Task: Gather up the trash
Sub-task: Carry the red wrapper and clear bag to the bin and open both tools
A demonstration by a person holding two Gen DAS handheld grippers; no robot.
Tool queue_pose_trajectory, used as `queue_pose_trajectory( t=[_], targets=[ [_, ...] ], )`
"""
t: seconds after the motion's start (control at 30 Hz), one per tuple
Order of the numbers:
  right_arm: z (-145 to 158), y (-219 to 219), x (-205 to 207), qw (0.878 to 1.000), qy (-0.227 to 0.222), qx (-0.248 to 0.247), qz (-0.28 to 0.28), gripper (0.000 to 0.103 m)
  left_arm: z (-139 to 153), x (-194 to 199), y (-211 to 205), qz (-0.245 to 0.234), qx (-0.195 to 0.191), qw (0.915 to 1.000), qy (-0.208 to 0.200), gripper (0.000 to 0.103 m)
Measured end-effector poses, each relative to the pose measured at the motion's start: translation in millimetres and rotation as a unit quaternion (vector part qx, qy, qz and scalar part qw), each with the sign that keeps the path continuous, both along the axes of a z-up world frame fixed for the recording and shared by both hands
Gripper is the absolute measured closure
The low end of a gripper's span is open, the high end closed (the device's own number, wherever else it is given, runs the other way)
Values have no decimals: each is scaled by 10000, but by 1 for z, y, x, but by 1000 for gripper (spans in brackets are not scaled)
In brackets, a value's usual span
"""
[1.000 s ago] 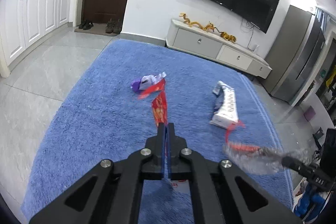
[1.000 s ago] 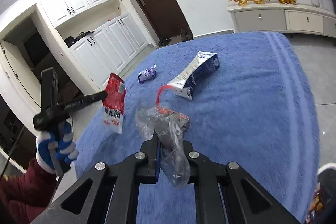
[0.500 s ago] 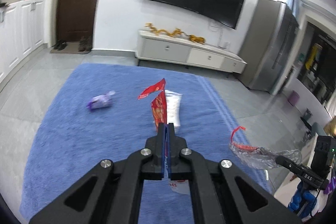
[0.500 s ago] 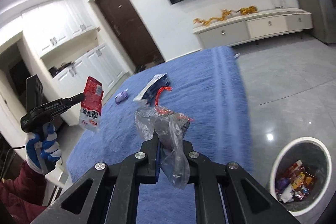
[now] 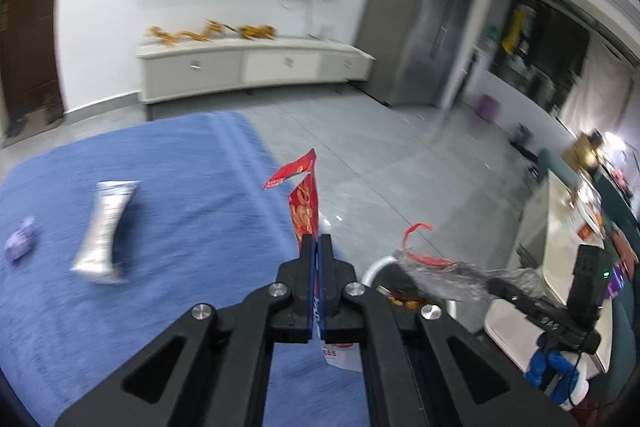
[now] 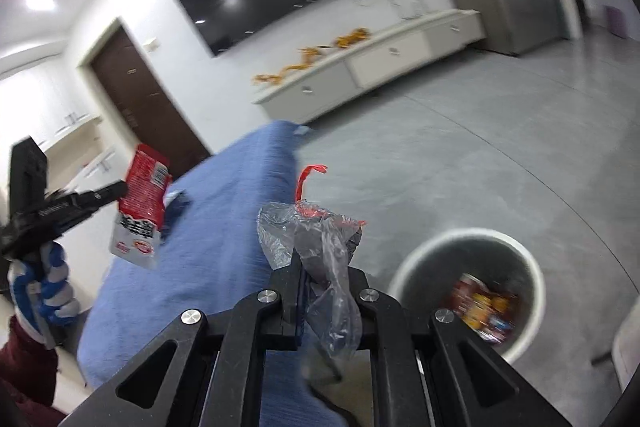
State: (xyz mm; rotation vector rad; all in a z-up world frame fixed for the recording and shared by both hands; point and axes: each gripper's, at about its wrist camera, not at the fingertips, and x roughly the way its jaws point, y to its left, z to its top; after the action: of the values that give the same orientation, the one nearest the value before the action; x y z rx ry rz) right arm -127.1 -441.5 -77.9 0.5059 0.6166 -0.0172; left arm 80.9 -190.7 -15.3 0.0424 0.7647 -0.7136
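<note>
Left wrist: left gripper [image 5: 319,247] clamped on red snack wrapper [image 5: 305,205], held over the blue rug [image 5: 168,227] edge. Silver wrapper [image 5: 105,227] and purple wrapper [image 5: 22,245] lie on the rug.

Right wrist: right gripper [image 6: 326,269] pinching clear plastic bag [image 6: 320,247] with red strip, above the floor beside the white trash bin [image 6: 532,275], which holds wrappers.

Red-and-white snack packet [image 6: 140,211], clear wrapper [image 6: 320,247] (red strip), blue rug [image 5: 160,227], white bin [image 6: 520,267], black tongs [image 5: 316,247]
</note>
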Motion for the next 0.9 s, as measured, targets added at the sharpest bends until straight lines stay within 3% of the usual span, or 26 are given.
queue_pose_trajectory(
  t=[0.23, 0.47, 0.8, 0.87, 0.9],
  targets=[
    [-42, -36, -17, 9962, 644, 41, -578, 93, -33, -9, -104, -843, 408, 9954, 181, 102],
    [-78, -69, -23, 9895, 1016, 227, -1000, 93, -77, -21, -187, -1594, 720, 9832, 530, 102],
    [-109, -87, -6, 9810, 1427, 249, -1291, 90, -125, -10, -246, -1708, 937, 9761, 963, 100],
    [-117, -90, -3, 9791, 1521, 253, -1324, 80, -132, -8, -252, -1676, 976, 9752, 1065, 98],
    [-120, -90, -1, 9778, 1587, 235, -1350, 68, -135, -7, -255, -1651, 1004, 9749, 1105, 91]
  ],
)
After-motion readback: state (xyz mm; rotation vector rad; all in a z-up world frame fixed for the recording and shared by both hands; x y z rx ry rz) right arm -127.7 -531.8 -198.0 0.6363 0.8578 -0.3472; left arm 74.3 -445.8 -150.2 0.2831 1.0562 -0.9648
